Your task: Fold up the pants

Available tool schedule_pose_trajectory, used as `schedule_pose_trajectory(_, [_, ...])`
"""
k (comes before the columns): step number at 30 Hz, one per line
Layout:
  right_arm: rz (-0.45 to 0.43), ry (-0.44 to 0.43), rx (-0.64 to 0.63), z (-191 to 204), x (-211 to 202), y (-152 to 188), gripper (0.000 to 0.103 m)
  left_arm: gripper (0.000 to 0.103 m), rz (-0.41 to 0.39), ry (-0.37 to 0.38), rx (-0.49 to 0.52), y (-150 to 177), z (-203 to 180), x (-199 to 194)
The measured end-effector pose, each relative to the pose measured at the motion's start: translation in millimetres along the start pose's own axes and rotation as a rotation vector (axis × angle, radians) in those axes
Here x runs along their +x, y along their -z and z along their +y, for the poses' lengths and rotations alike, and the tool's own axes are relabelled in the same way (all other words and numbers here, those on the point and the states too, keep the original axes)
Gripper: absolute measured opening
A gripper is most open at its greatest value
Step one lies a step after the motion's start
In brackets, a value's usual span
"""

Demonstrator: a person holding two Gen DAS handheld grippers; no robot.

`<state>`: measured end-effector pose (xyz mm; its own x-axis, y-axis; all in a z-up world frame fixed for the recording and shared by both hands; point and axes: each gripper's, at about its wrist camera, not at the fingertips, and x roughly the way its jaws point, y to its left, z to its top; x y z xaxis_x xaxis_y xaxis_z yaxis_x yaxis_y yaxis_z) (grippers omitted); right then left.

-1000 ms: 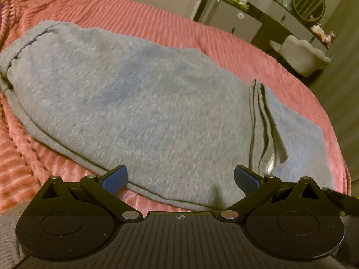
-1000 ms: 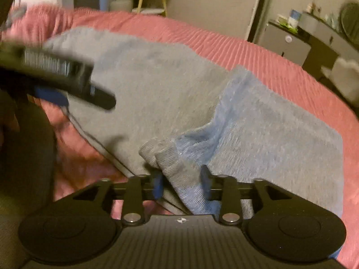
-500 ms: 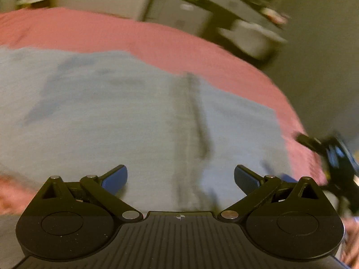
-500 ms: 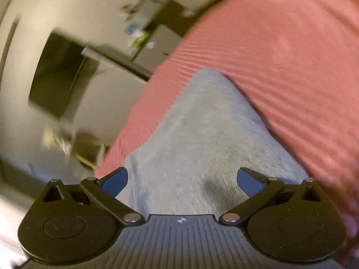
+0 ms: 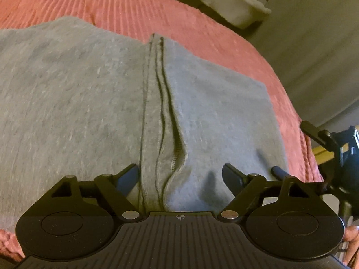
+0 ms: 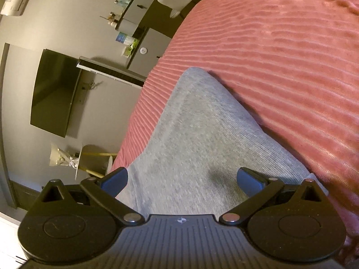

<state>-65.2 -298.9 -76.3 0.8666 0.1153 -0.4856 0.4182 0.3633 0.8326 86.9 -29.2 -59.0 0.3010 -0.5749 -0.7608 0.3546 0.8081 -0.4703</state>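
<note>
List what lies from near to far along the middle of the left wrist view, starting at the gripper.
Left gripper, open → grey pants with the hem edges running away from the camera → pink ribbed bedspread → white chair beyond the bed.

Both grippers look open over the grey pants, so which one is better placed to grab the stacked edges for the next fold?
Left, probably. The left gripper straddles the stacked hem edges of the grey knit pants. The right gripper faces only plain fabric near a corner.
</note>
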Motion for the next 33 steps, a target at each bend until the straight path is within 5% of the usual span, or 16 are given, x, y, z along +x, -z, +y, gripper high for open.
schedule_pose_trajectory(5, [0.002,0.004,-0.004,-1,-4,3,0.103,0.049,-0.008,0.018,-0.056,-4,13,-4])
schedule_pose_trajectory(7, [0.002,0.004,0.000,-1,-3,2,0.103,0.028,-0.008,0.030,-0.094,-5,20,-4])
schedule_pose_trajectory(20, [0.007,0.016,-0.011,0,-2,2,0.103,0.029,0.004,0.048,-0.113,-10,26,10])
schedule_pose_trajectory(24, [0.010,0.019,-0.026,2,-2,2,0.103,0.019,-0.035,0.041,-0.105,-3,25,0])
schedule_pose_trajectory(29, [0.000,-0.009,-0.031,3,-8,3,0.103,0.019,-0.150,-0.020,0.011,10,6,-28])
schedule_pose_trajectory(33, [-0.024,-0.049,-0.020,2,-16,2,0.103,0.019,-0.194,-0.081,-0.008,17,7,-40])
